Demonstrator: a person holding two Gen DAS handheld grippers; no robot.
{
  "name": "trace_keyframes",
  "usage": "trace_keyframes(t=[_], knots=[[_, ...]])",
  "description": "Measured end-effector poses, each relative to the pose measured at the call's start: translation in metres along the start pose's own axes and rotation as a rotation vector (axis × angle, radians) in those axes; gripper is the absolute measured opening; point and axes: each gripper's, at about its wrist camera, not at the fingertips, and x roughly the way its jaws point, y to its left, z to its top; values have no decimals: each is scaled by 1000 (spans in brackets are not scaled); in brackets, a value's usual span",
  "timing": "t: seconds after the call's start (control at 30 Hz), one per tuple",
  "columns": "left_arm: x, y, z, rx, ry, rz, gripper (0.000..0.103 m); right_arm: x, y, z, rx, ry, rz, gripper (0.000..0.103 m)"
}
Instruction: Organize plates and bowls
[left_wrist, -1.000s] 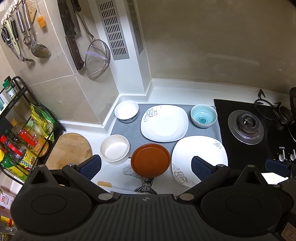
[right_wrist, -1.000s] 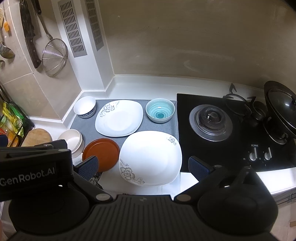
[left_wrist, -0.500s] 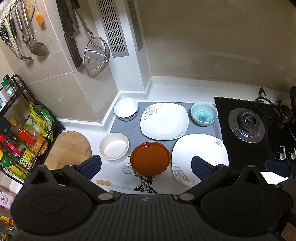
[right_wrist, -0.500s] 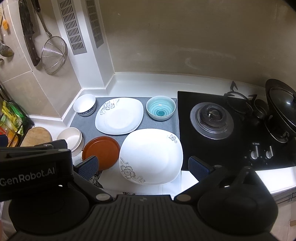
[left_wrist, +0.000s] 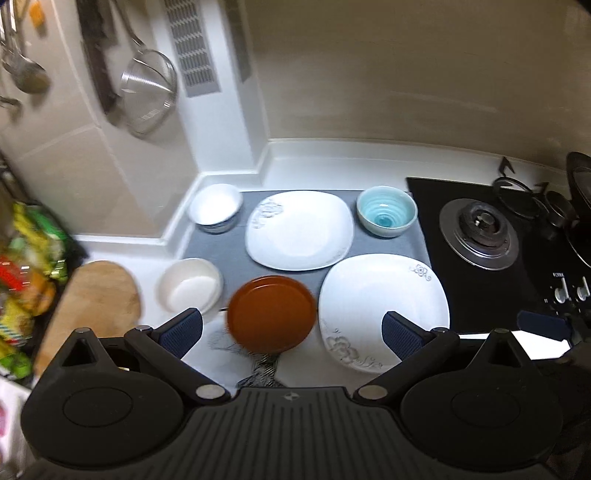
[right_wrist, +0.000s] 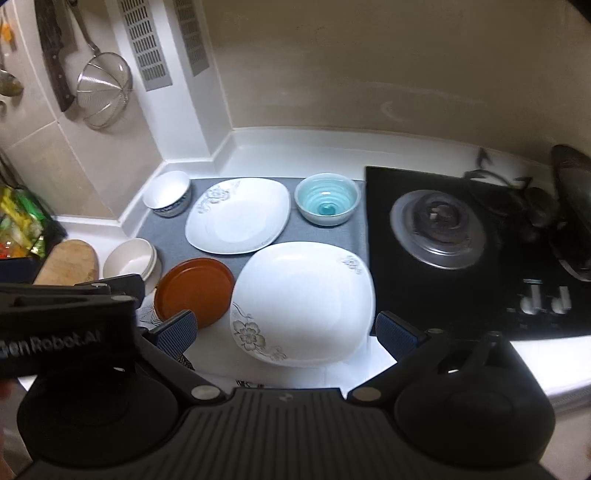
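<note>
Evidently nothing has yet been gathered: every dish lies apart on the countertop, so the opening approach is judged to be in hand. The left gripper (left_wrist: 291, 328) is held wide open and empty above the round, glossy brown plate (left_wrist: 271, 313); the right gripper (right_wrist: 286, 330) is likewise spread wide and empty above the nearer square white porcelain plate with a grey flower print (right_wrist: 301, 301). A second square white flowered plate (right_wrist: 238, 214) lies behind on the grey mat (right_wrist: 166, 230), flanked by a white bowl with a blue band (right_wrist: 168, 194) and a ribbed, glazed turquoise bowl (right_wrist: 327, 203). A plain cream bowl (right_wrist: 129, 258) rests just beside the brown plate. Next, a thin, smooth rim must be pinched, which probably calls for a low, slanted descent to the plate's edge.
</note>
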Motion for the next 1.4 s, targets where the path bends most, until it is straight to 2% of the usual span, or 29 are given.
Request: trace_keyframes(t=[0.07,0.1,0.17,0.2,0.27,0.3,0.37,0.4,0.43,0.53,0.63,0.7,0.77,0.87,1.0,1.1,1.17,1.23,1.4], knots=[[26,9,-16,-27,-3,-17,103,20,-25,-15,46,3,40,103],[40,17,-23,-68,10,-60,103,29,-40,-25,81,-14,112,103],[71,35,-36,-170,71,-179,103,43,-76,-46,190,-83,312,103],[87,42,-41,-212,107,-227,102,51,-88,-53,228,-89,311,103],[117,51,-50,-263,166,-299,99,67,-98,-62,178,-80,194,103],[132,53,-53,-280,186,-334,94,73,-102,-65,148,-91,177,103],[162,56,-57,-312,244,-398,80,82,-114,-69,143,-105,193,102],[178,58,-58,-343,283,-428,63,88,-121,-69,161,-102,215,100],[195,60,-60,-390,329,-464,47,93,-128,-70,180,-98,247,94],[237,66,-61,-526,432,-540,44,112,-150,-65,277,-79,269,64],[263,63,-56,-563,499,-537,44,132,-170,-57,407,-66,298,59],[273,58,-51,-567,506,-547,44,143,-177,-53,448,-71,295,59],[279,54,-47,-553,515,-504,43,153,-183,-50,479,-58,271,59],[292,50,-42,-578,542,-519,42,169,-192,-52,519,-20,267,59],[304,41,-31,-543,551,-516,41,186,-192,-54,526,19,277,58],[308,35,-24,-517,543,-483,36,196,-188,-54,524,28,331,39],[306,34,-25,-517,532,-476,35,200,-184,-52,493,35,294,16],[304,34,-28,-515,538,-475,29,198,-183,-52,491,40,264,5],[286,32,-40,-494,539,-492,28,183,-189,-58,478,77,290,5]])
